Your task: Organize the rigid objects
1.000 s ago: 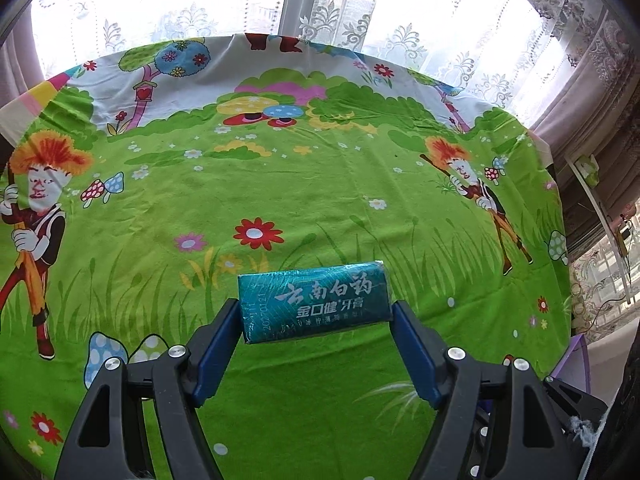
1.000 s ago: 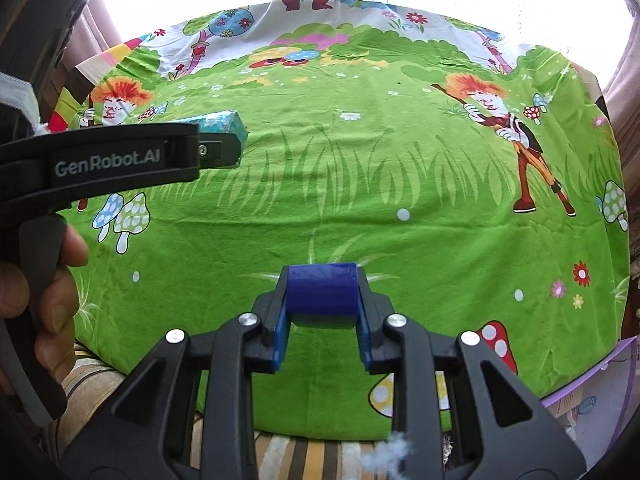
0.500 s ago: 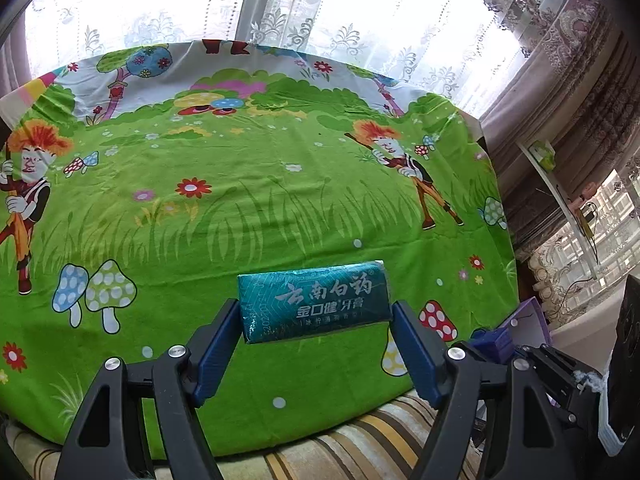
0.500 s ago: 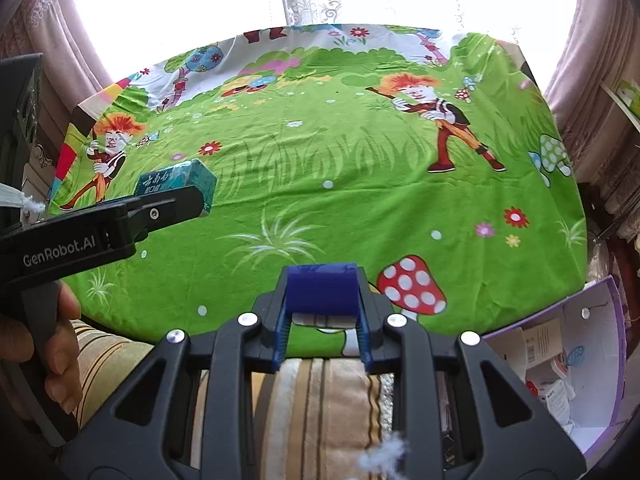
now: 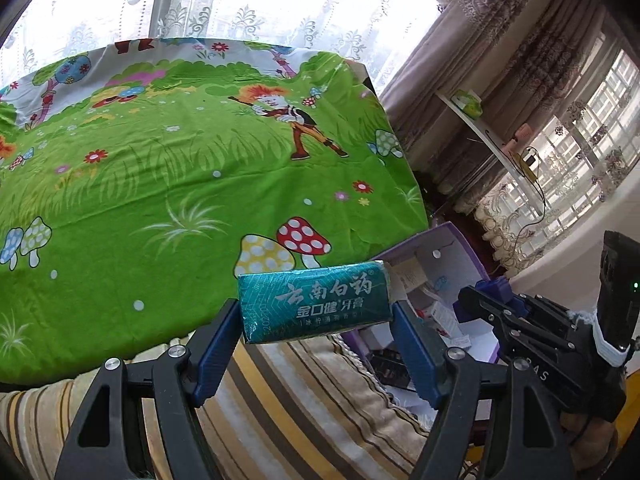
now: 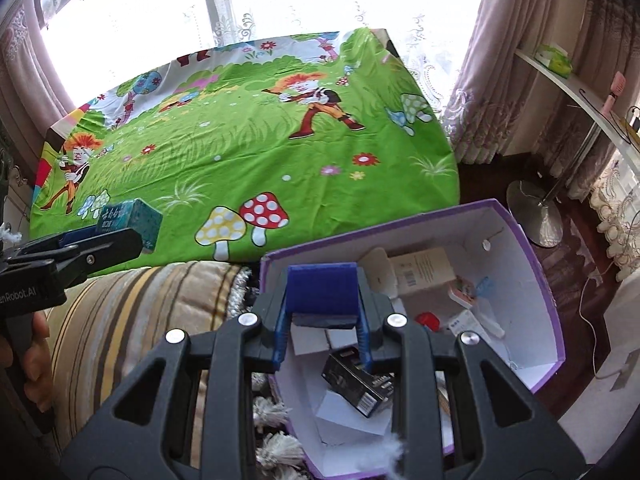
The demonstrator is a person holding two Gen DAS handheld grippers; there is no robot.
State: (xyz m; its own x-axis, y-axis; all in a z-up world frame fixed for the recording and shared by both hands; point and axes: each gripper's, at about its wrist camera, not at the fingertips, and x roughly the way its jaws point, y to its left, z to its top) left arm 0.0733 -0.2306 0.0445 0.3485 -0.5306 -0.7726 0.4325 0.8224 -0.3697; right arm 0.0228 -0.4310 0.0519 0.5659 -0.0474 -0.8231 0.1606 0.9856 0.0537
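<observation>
Teal toothpaste box (image 5: 314, 303) clamped in left gripper (image 5: 316, 344), purple box (image 6: 532, 272) beside

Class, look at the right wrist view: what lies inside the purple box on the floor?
Inside the purple box lie a black carton, a white carton and small packets. The right gripper, clamping a blue block, covers part of the contents.

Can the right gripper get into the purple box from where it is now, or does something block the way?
Probably yes. The right gripper, shut on a blue block, hangs right above the open purple box. The box has no lid on it, and nothing lies between. Other small boxes already lie inside.
</observation>
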